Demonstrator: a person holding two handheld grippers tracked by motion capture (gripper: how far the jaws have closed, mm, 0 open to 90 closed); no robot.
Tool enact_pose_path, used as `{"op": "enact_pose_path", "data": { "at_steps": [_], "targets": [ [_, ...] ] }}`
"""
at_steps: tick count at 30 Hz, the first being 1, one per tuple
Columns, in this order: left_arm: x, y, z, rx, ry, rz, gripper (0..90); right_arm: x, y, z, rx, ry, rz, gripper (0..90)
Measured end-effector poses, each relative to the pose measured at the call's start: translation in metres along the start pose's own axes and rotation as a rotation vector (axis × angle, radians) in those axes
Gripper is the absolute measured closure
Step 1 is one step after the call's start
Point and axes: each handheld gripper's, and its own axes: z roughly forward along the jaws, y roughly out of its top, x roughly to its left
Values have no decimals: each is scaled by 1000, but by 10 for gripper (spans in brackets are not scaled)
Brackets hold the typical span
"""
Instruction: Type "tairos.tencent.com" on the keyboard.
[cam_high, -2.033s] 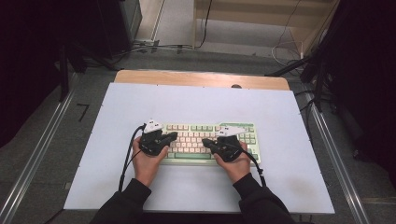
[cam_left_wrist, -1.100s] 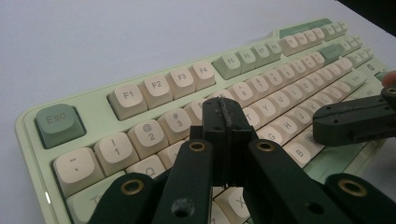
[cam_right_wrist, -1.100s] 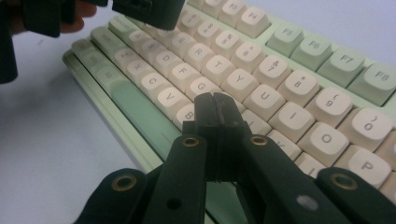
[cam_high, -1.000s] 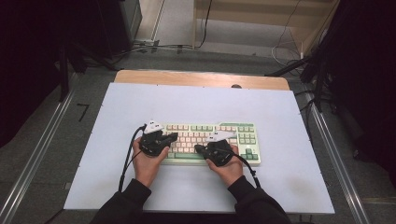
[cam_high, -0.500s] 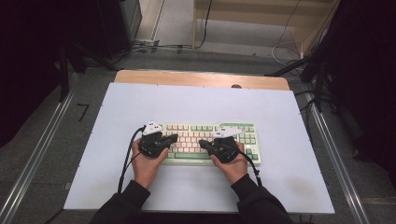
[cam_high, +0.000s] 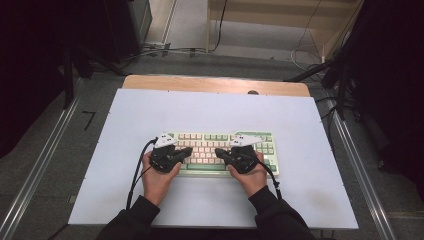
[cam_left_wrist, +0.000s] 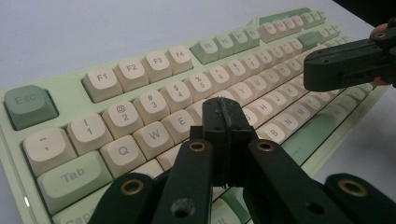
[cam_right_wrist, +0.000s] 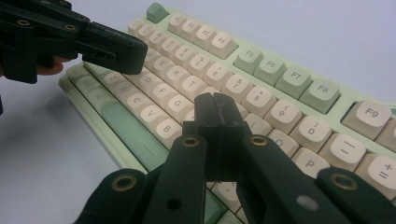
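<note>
A pale green keyboard (cam_high: 210, 136) with cream and green keys lies near the table's front middle. Each of the person's hands holds a black gripper over it, tips pointing inward at each other. My left gripper (cam_high: 189, 150) is shut with nothing in it, its tip (cam_left_wrist: 224, 105) low over the letter keys near R and T. My right gripper (cam_high: 219, 151) is also shut and holds nothing, its tip (cam_right_wrist: 215, 100) over the keys near H and J. A small gap separates the two tips. Whether either tip touches a key cannot be told.
The keyboard rests on a white board (cam_high: 150, 110) over a wooden table (cam_high: 200, 82). Metal rails (cam_high: 40, 165) run along both sides. Cables (cam_high: 135, 175) trail from the grippers toward the person. Dark equipment stands at the back left and right.
My right gripper has shifted slightly back to the right over the keys after leaning left a second ago. The left gripper and the keyboard have stayed put.
</note>
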Motion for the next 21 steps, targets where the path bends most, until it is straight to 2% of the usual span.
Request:
{"op": "enact_pose_path", "data": {
  "at_steps": [21],
  "targets": [
    [-10, -8, 8, 41, -19, 13, 900, -2, 0, -1, -3, -6, 4, 882]
  ]
}}
